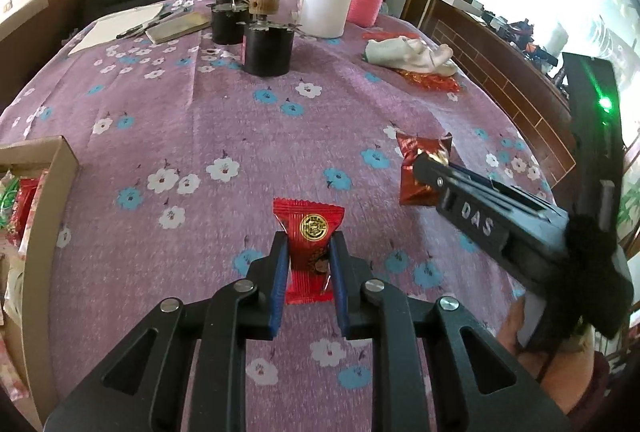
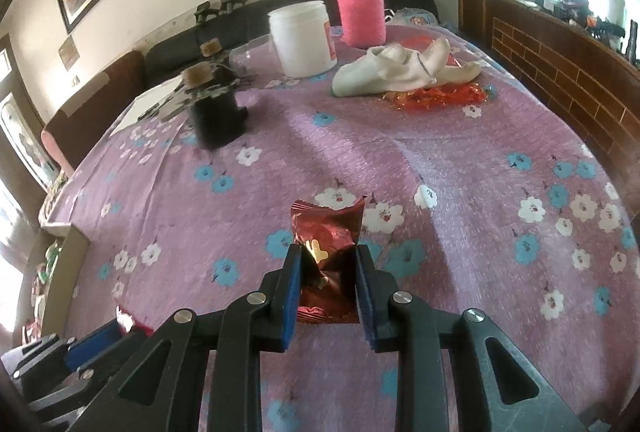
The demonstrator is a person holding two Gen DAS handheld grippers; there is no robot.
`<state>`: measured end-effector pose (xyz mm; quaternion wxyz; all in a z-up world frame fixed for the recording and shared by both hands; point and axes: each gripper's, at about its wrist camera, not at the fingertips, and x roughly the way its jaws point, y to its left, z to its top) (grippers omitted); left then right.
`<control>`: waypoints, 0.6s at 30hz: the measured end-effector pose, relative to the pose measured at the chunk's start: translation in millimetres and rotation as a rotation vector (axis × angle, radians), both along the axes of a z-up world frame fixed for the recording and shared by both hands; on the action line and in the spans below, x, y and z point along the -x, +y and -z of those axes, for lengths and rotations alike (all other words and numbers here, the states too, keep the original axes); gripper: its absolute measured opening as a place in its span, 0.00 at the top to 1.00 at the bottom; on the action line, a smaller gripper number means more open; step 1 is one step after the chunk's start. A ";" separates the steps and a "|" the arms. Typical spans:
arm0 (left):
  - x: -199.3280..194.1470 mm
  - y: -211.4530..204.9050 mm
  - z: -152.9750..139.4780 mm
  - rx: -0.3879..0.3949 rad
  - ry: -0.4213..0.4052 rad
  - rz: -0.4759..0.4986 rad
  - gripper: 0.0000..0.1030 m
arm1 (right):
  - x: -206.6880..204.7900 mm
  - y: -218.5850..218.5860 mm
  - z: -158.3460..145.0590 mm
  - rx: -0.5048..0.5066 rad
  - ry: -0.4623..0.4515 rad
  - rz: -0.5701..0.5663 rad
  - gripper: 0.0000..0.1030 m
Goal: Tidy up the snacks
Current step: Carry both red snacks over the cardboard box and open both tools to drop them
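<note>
In the left wrist view, the left gripper (image 1: pixel 308 246) was clenched on a red snack packet (image 1: pixel 309 248) bearing a gold round seal, its blue pads pressing the packet's two sides at lower centre of the frame. The packet stood upright between the fingers, above the purple floral tablecloth (image 1: pixel 240 120). At the right of that frame, the right gripper (image 1: pixel 430 162) gripped a dark red foil packet (image 1: pixel 418 168) at its edge. A cardboard box (image 1: pixel 60 168) holding other wrapped snacks sat at the left edge.

In the right wrist view, the right gripper (image 2: pixel 328 264) was closed on the crumpled dark red foil packet (image 2: pixel 328 232), held at lower centre of the frame between the blue pads. The left gripper appeared at lower left.

Farther up the frame stood a white tub (image 2: pixel 302 36), a pink-sleeved bottle (image 2: pixel 360 12), a white cloth (image 2: pixel 400 68) and two black canisters (image 1: pixel 266 44).
</note>
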<state>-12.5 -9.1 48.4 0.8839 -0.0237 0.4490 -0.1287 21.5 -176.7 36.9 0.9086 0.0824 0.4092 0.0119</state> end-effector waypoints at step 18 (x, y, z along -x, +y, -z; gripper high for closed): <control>40.7 7.9 -3.4 -0.004 -0.010 0.020 0.84 | 87.1 28.5 -10.1 0.068 0.002 -0.070 0.74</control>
